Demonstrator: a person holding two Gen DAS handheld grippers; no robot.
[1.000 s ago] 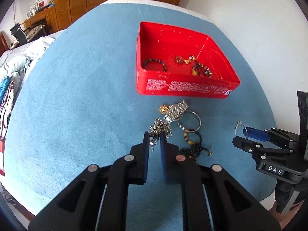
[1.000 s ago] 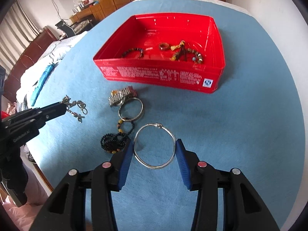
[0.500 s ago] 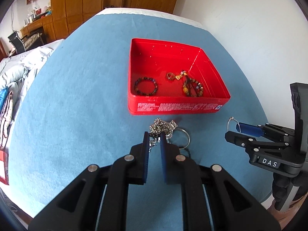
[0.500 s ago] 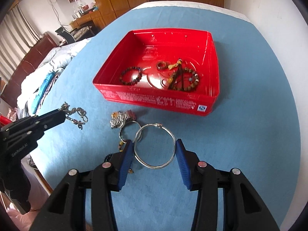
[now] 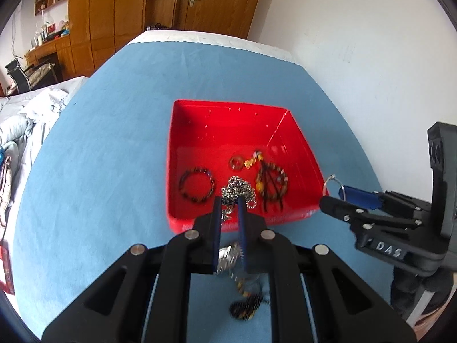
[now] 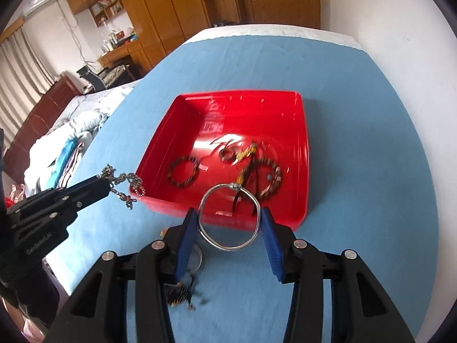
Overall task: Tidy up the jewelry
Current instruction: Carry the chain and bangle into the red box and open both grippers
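A red tray (image 5: 251, 114) (image 6: 305, 154) sits on the blue cloth; a dark bead bracelet (image 5: 197, 185) (image 6: 184, 171), a small ring (image 5: 236, 162) and a beaded piece (image 5: 271, 183) (image 6: 268, 177) lie in it. My left gripper (image 5: 228, 200) is shut on a silver chain (image 5: 238, 190) (image 6: 121, 181), held above the tray's near edge. My right gripper (image 6: 230, 220) is shut on a silver bangle (image 6: 211, 237), held above the tray's near wall. The right gripper (image 5: 340, 200) also shows in the left wrist view.
A silver watch (image 5: 228, 255), a ring and dark beads (image 5: 247, 304) (image 6: 180, 295) lie on the cloth in front of the tray. A bed with bedding (image 6: 71, 140) is to the left, a white wall (image 5: 357, 43) to the right, wooden cupboards behind.
Both grippers have risen and moved forward toward the tray with their pieces. The loose jewelry on the cloth now lies under and behind the fingers.
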